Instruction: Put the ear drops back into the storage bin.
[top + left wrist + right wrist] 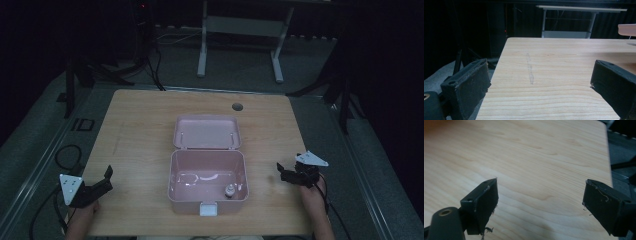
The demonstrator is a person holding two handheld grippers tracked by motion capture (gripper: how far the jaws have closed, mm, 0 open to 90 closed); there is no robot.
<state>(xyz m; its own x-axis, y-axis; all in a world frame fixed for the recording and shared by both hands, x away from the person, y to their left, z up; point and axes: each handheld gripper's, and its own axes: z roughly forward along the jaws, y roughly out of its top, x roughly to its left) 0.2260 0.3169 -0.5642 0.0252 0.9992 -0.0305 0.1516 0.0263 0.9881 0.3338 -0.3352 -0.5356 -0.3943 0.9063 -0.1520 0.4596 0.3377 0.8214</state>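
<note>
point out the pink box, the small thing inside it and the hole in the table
pink box [172, 172]: high view, left wall.
small object [229, 190]: high view, its top, inside the box.
table hole [237, 106]: high view, its centre.

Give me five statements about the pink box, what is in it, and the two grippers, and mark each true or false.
1. The pink box has its lid shut. False: the lid is swung back, open.
2. A small object lies inside the box. True.
3. The left gripper grips the box. False: it is apart from it, jaws open.
4. The right gripper is open. True.
5. The box stands on the wooden table. True.
</note>
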